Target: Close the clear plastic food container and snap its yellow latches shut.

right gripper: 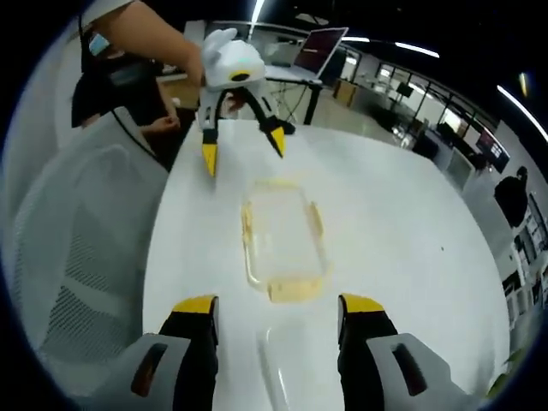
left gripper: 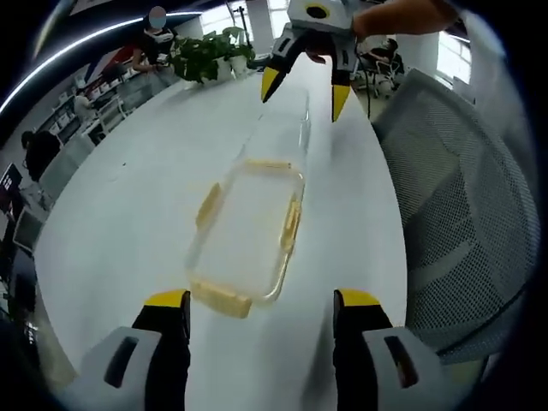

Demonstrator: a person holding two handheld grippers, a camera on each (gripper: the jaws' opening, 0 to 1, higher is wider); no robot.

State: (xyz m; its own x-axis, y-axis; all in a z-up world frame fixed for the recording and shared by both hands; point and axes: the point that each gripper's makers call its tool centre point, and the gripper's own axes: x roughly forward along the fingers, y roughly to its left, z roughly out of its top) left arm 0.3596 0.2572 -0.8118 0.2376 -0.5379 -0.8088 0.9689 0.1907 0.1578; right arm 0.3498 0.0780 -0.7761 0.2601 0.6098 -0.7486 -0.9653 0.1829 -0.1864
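While both hand-held grippers gape, one container (left gripper: 248, 235), four yellow latches (left gripper: 221, 297)

Clear glossy plastic container (left gripper: 247, 235) on a smooth white table (left gripper: 137, 197).

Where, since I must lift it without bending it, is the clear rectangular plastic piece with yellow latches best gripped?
Probably the rim of the clear rectangular plastic piece at its near short end, beside the yellow latch, approached from the left tool. It lies flat on the white table, lengthwise toward that tool, whose jaws stand open.
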